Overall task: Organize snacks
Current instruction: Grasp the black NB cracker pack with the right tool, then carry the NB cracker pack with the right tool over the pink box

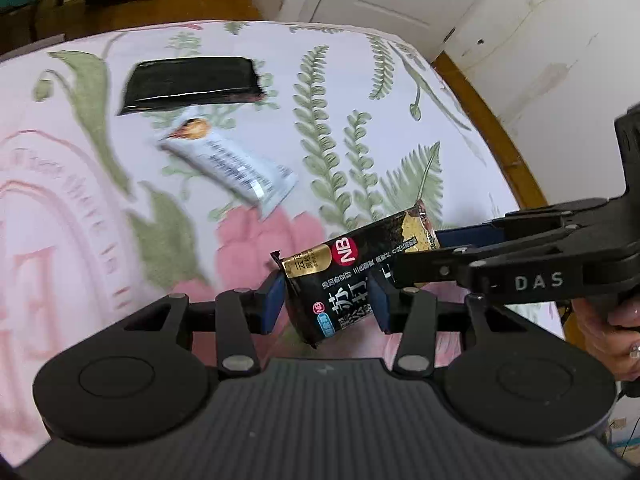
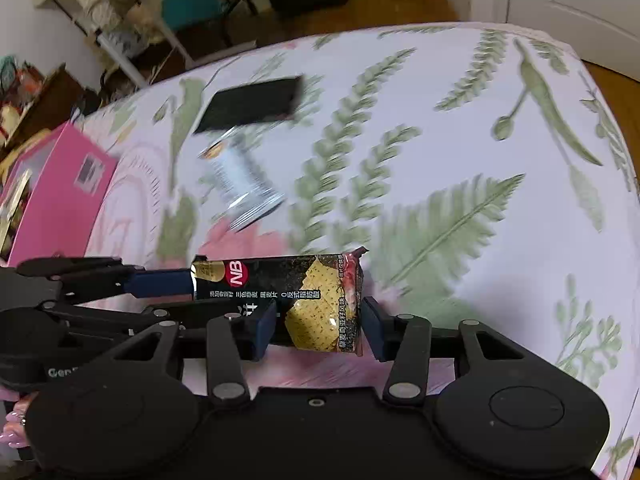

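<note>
Item: black-and-gold cracker packet (image 1: 344, 276), caught between both of your grippers above the fern-print cloth (image 1: 400, 92).

Your left gripper (image 1: 326, 304): blue pads on either side of the packet's lower end; the near pad meets the wrapper, though whether both press in you cannot tell from here.

Your right gripper (image 2: 316, 326): fingers flank the end printed with the cracker picture, the right pad at the wrapper's edge; firm contact is not clear.

Left view only: your hand (image 1: 612, 328) on the right gripper's handle, at the frame's right edge.

Right view only: a pink box (image 2: 60, 188) at the cloth's left side, with cluttered shelves behind it, and pink fingernails at the lower left corner.

Both views: a white snack packet (image 1: 228, 164) lying flat on the cloth, and a black packet (image 1: 192, 84) just beyond it; both are motion-blurred.
</note>
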{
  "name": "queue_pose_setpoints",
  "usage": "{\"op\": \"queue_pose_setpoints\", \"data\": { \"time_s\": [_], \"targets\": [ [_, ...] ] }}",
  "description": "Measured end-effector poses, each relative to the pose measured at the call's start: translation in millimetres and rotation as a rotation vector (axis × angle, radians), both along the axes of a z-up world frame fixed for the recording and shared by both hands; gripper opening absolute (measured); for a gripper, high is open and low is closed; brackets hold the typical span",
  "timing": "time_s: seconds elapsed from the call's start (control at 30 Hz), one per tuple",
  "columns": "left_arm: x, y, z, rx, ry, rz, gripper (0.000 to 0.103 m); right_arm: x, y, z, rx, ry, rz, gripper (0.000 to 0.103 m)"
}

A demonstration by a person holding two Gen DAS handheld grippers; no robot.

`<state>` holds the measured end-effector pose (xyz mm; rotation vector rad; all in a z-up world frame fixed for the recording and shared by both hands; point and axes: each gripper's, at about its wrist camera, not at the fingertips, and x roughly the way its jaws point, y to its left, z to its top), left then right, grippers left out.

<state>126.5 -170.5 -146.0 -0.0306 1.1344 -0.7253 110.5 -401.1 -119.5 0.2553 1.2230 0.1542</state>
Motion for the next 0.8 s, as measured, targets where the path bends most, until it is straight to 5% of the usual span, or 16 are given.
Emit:
{"op": "queue_pose_setpoints", "data": {
  "time_s": [0.3,0.8],
  "targets": [
    [-22.4,56.5,38.3,0.044,0.037,0.037,0.043,-7.8,61.9,27.2,-0.017,0.083,0.084,0.056],
    [-48.2,173.3,78.0,-0.021,0.023,0.202,0.045,-17.8,150.6,82.6,0.067,0.033,0.234,0.056]
  ]
}}
